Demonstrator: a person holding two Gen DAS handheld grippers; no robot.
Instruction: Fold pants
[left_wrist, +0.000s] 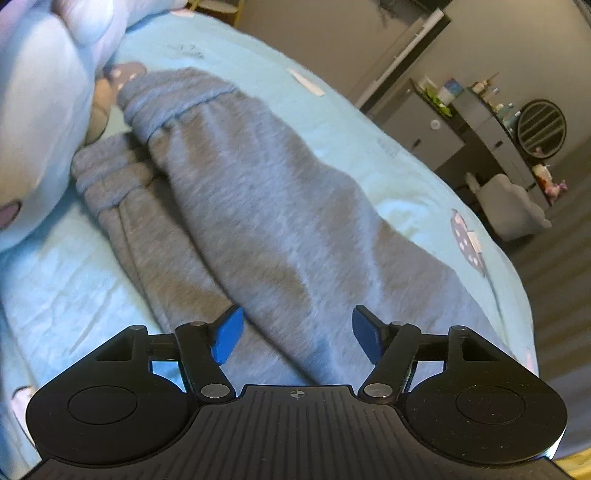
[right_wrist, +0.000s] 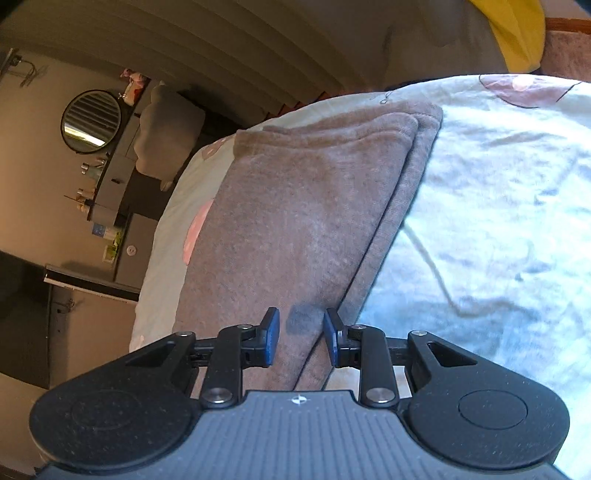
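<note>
the left gripper (left_wrist: 297, 334) fills the bottom of the left wrist view, pointing steeply down at the grey pants (left_wrist: 258, 206) on the bed (left_wrist: 369, 122). its blue pads (left_wrist: 229, 334) stand wide apart, released, with cloth below and between them but neither pad pressing on it. the camera is rolled, so the bed edge runs from upper left to lower right and the room beyond tilts in the upper right.

in this view the pants stretch from the bottom centre to the upper left, the two legs lying side by side and partly overlapping, their ribbed cuffs (left_wrist: 162, 107) bunched at the upper left. just beside the cuffs, a pale plush toy (left_wrist: 40, 122) fills the upper left corner. a dresser (left_wrist: 480, 125) with a round mirror (left_wrist: 541, 125) stands in the upper right.

the right gripper (right_wrist: 301, 339) also points down at a slant, its view rolled strongly so that the floor boards arc across the top. its pads (right_wrist: 271, 341) are fairly close together, with a gap either side of the folded edge of the pants (right_wrist: 295, 206) running between them; a small shadow lies on the cloth there. the pads look clear of the cloth, so it reads as let go, though any light contact is too fine to tell. here the pants lie doubled, layered edges stacked toward the upper right, on the pale sheet (right_wrist: 498, 221). something yellow (right_wrist: 517, 33) shows at the top right.
</note>
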